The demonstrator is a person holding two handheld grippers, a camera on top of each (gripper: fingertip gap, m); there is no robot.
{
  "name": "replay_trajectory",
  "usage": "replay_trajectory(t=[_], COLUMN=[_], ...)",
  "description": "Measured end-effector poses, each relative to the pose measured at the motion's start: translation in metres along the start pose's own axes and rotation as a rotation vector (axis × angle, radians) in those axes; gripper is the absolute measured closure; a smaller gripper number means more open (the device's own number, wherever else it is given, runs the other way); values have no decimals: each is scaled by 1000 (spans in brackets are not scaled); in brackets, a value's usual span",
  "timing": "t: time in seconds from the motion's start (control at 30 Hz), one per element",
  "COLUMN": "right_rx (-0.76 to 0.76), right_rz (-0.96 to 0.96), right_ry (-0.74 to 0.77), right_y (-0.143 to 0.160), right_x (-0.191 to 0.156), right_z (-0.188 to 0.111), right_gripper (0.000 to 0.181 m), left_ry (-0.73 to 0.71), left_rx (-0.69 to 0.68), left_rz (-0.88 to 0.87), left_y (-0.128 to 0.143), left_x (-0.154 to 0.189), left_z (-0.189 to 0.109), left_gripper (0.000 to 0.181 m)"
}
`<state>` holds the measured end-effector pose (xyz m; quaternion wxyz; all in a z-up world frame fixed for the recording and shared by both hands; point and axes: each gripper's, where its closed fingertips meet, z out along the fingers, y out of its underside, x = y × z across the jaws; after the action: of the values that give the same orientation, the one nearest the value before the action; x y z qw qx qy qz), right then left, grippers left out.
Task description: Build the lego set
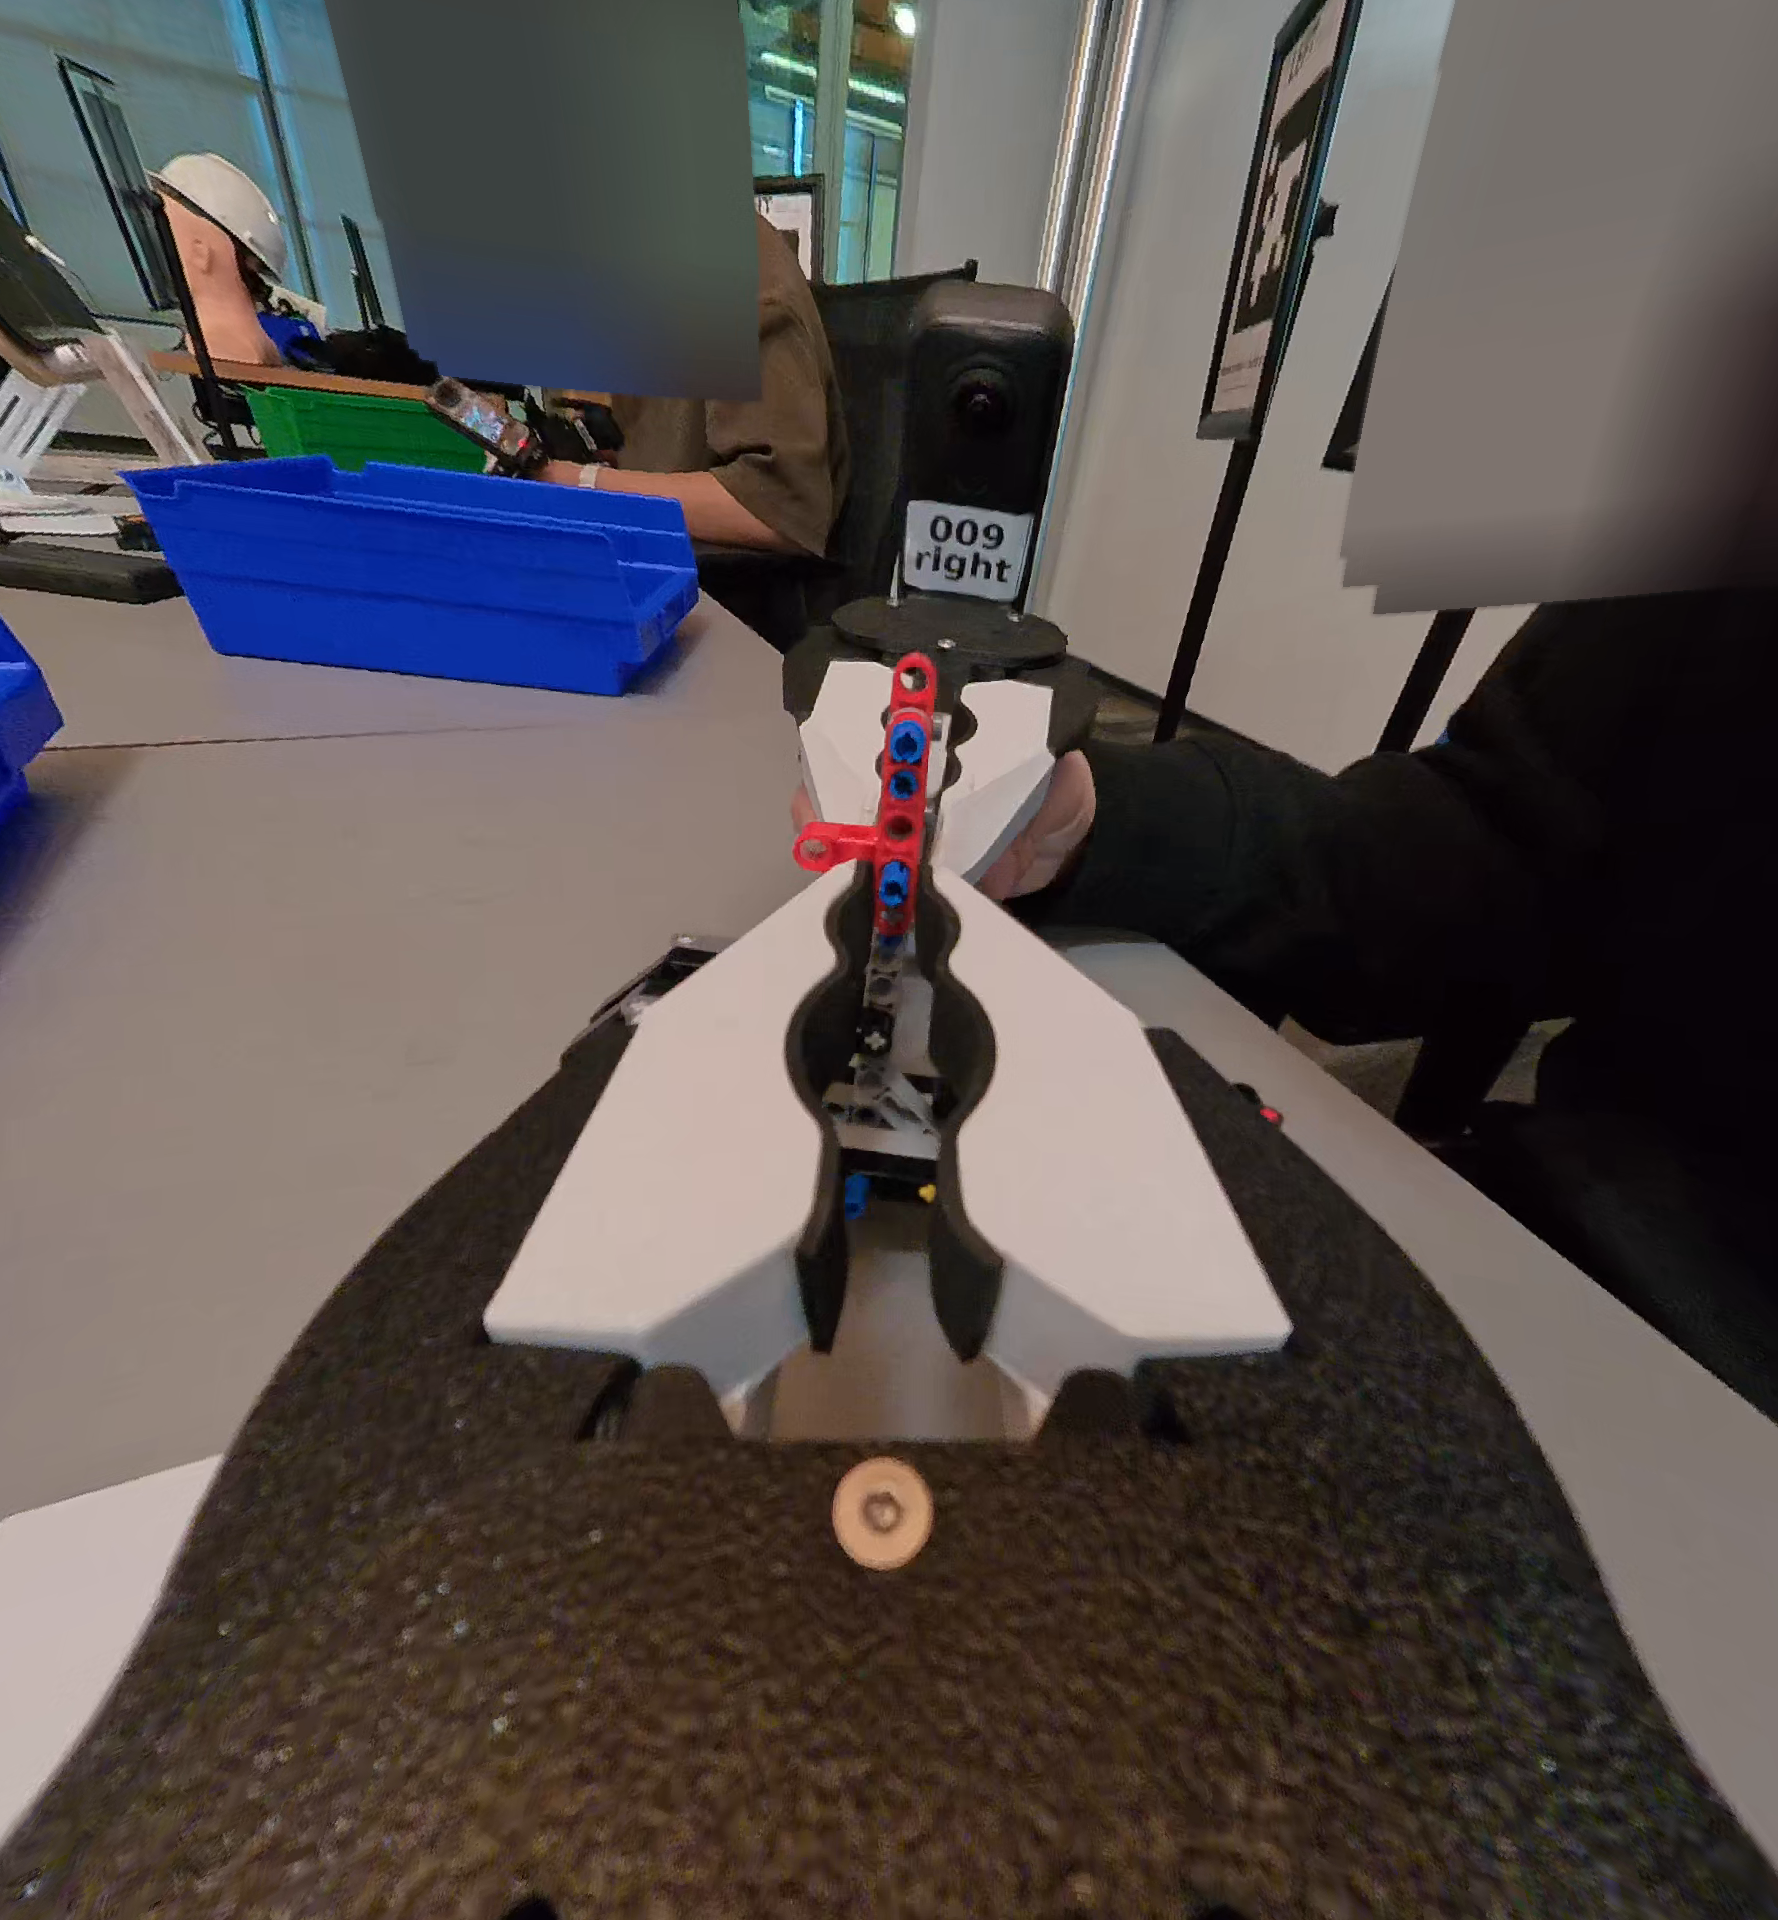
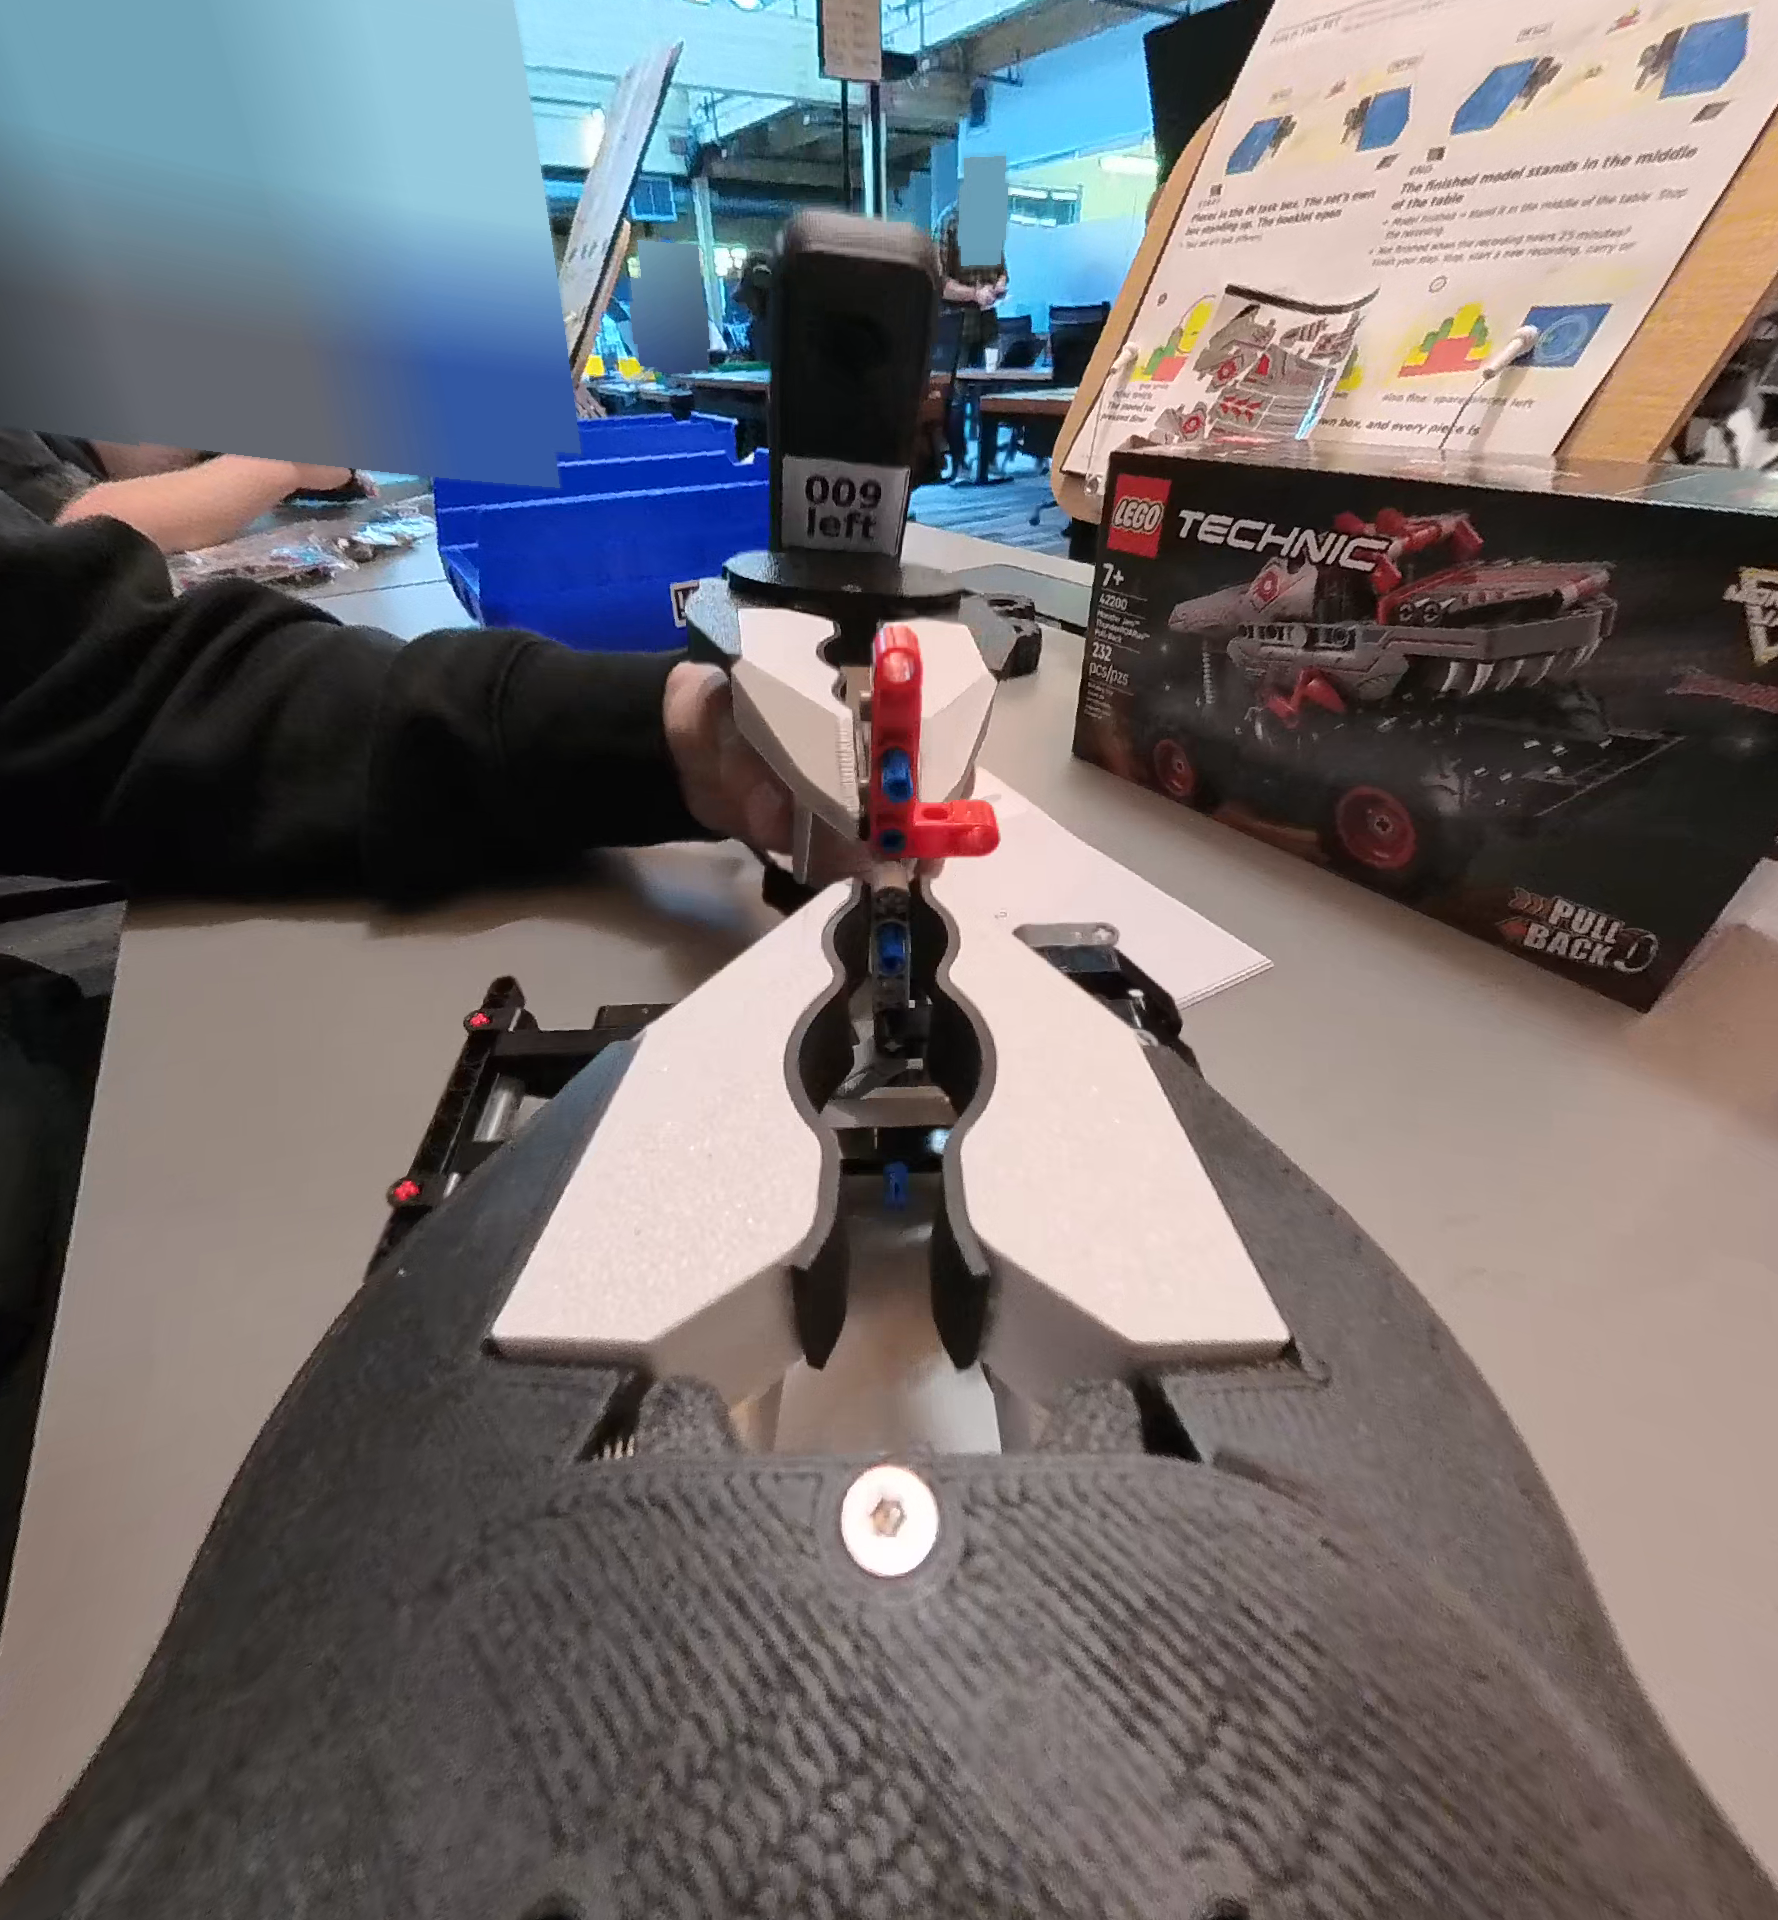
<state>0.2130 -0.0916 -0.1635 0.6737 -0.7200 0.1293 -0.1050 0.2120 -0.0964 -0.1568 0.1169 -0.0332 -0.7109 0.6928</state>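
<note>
Left wrist view looks along the left gripper [image 1: 890, 914], whose two white fingers [image 1: 719, 1122] stand close together around a lego assembly made of one red beam [image 1: 900, 821] and a grey and black section lower between the jaws. Three blue pins [image 1: 903, 743] sit in the beam's holes, and one short red connector [image 1: 831, 844] sticks out to the side. Facing it, just beyond the beam's top, is the right gripper [image 1: 932, 774], its jaws narrow about the same beam; whether they actually press on it I cannot tell.

Right wrist view shows the same from the other side: right gripper [image 2: 890, 904] with its fingers drawn narrow around the grey and black lower part of the assembly, the red beam [image 2: 895, 727] rising ahead, the left gripper [image 2: 864, 769] closed in on it from the far side, held by a hand [image 2: 719, 769] in a dark sleeve. On the grey table [image 2: 1487, 1195] lie one lego box [image 2: 1467, 707], one white booklet [image 2: 1103, 904], and one black frame piece [image 2: 480, 1101] at the left. Two blue bins [image 1: 417, 571] stand behind, with one green bin [image 1: 365, 426] farther back
</note>
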Motion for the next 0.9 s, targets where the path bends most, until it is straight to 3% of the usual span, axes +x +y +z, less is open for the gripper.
replay_trajectory(t=[0.47,0.63,0.9], right_rx=[110,184,96], right_rz=[84,127,77], right_ry=[20,20,1], right_y=[-13,-21,-12], right_x=[11,16,8], right_z=[-10,-19,-7], right_gripper=[176,176,176], left_ry=[-30,-88,-81], left_rx=[84,30,-3], left_rz=[-105,-27,18], left_y=[-18,-21,-16], left_x=[-4,-9,-4], left_z=[2,-6,1], left_gripper=[172,169,171])
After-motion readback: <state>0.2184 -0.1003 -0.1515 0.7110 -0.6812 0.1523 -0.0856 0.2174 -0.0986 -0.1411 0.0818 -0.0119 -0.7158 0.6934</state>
